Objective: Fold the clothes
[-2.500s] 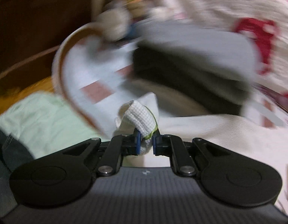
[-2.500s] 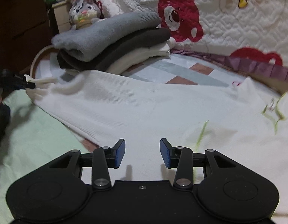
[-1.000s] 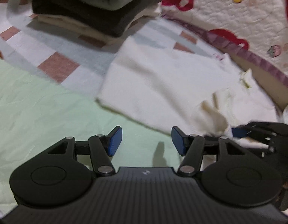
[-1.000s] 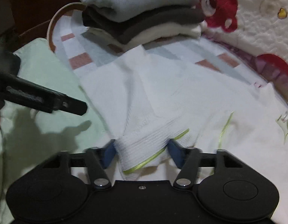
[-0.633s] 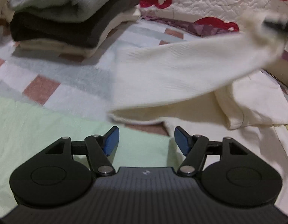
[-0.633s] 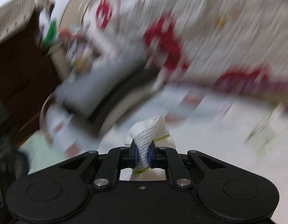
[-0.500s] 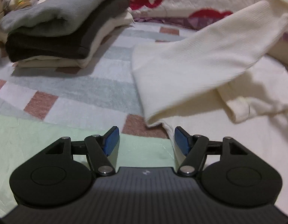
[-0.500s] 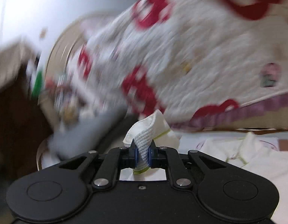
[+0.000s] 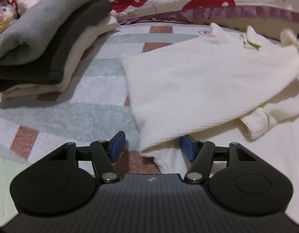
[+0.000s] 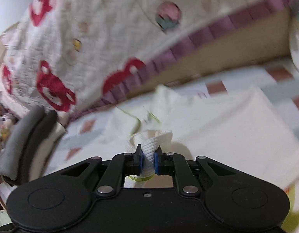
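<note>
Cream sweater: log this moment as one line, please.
cream sweater: sleeve folded across body | right gripper: shut on cuff | left gripper: closing, pads off cloth | folded stack: beside

Left gripper [image 9: 151, 147]: black body, ribbed dark-grey top panel with a small pale logo mark at its front edge. Two rounded black lobes, each with a shallow circular recess. Black linkage arms pivot on silver round-head screws; fingers [image 9: 116, 145] end in blue pads.

Right gripper [image 10: 148, 162]: same build, but the top panel is smooth matte black with one small screw at centre front. Four silver pivot screws visible. Blue pads on black fingers [image 10: 139, 160].
</note>
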